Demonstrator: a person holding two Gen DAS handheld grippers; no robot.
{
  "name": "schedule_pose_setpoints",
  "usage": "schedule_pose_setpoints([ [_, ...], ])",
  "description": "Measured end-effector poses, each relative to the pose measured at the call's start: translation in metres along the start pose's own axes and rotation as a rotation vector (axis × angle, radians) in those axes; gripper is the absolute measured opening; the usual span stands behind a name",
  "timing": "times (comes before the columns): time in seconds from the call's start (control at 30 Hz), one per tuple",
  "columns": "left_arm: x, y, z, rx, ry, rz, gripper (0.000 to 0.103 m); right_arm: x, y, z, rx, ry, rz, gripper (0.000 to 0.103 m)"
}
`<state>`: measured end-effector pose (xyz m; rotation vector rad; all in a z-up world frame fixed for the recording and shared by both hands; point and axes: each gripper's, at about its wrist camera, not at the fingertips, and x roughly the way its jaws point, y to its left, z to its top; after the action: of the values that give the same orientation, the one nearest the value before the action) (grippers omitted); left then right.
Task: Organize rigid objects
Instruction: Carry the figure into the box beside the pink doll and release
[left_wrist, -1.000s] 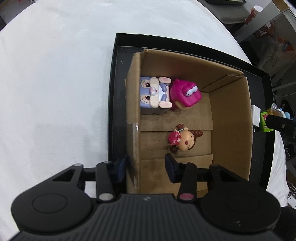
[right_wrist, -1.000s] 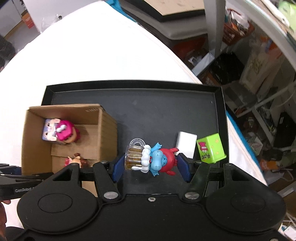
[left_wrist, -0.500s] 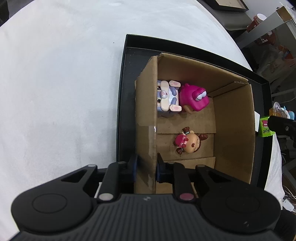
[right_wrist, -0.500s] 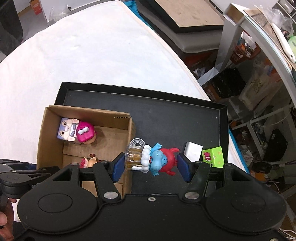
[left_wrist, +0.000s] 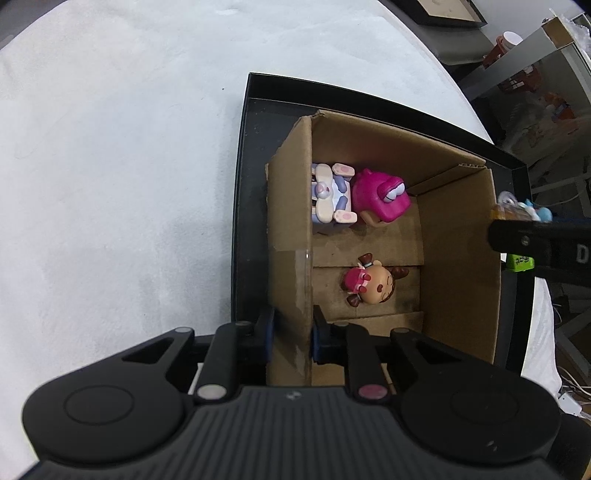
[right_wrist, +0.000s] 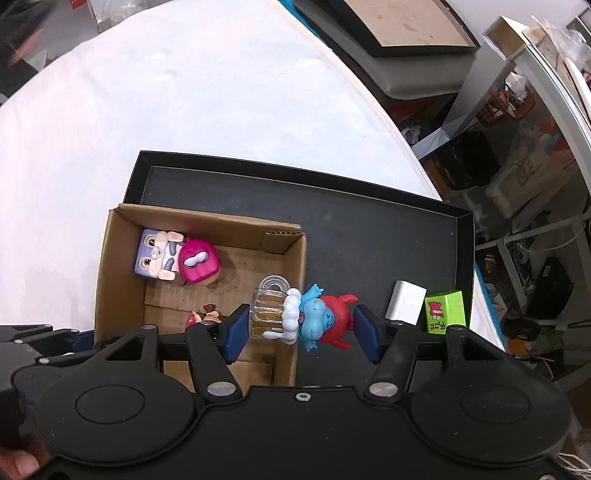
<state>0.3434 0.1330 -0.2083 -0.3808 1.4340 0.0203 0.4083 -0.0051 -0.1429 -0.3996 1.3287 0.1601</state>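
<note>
An open cardboard box (left_wrist: 458, 236) (right_wrist: 110, 280) stands in a black tray (right_wrist: 369, 229). Inside lie a purple rabbit cube (left_wrist: 328, 199) (right_wrist: 155, 258), a magenta figure (left_wrist: 380, 199) (right_wrist: 199, 266) and a small doll (left_wrist: 369, 284). My left gripper (left_wrist: 291, 332) is shut on the box's left wall. My right gripper (right_wrist: 299, 325) is shut on a blue and red figure with a beer mug (right_wrist: 299, 317), held above the box's right wall; it also shows in the left wrist view (left_wrist: 521, 210).
A white block (right_wrist: 404, 306) and a green cube (right_wrist: 443, 312) sit in the tray's right part. The tray rests on a round white table (left_wrist: 110, 184). Shelves and clutter stand beyond the table's right edge.
My left gripper closed on the box's left wall. My right gripper carried the figure up and left, from over the tray floor to the box's right wall.
</note>
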Motion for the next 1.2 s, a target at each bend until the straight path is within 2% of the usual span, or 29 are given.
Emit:
schedule_pose_setpoints([
  [0.33, -0.003, 0.004, 0.001, -0.007, -0.008, -0.013, 0.018, 0.002, 0.032, 0.008, -0.061, 0.005, 0.0, 0.059],
  [0.5, -0.004, 0.004, 0.0, -0.006, -0.016, -0.015, 0.018, 0.011, 0.033, 0.009, -0.063, 0.013, -0.025, 0.06],
  [0.9, -0.006, -0.005, 0.001, 0.013, -0.02, 0.022, 0.017, -0.003, 0.015, 0.0, -0.021, -0.032, 0.028, 0.061],
  [1.2, -0.003, -0.016, 0.001, 0.024, -0.001, 0.069, 0.018, -0.001, -0.023, -0.013, 0.036, -0.038, 0.07, 0.062],
])
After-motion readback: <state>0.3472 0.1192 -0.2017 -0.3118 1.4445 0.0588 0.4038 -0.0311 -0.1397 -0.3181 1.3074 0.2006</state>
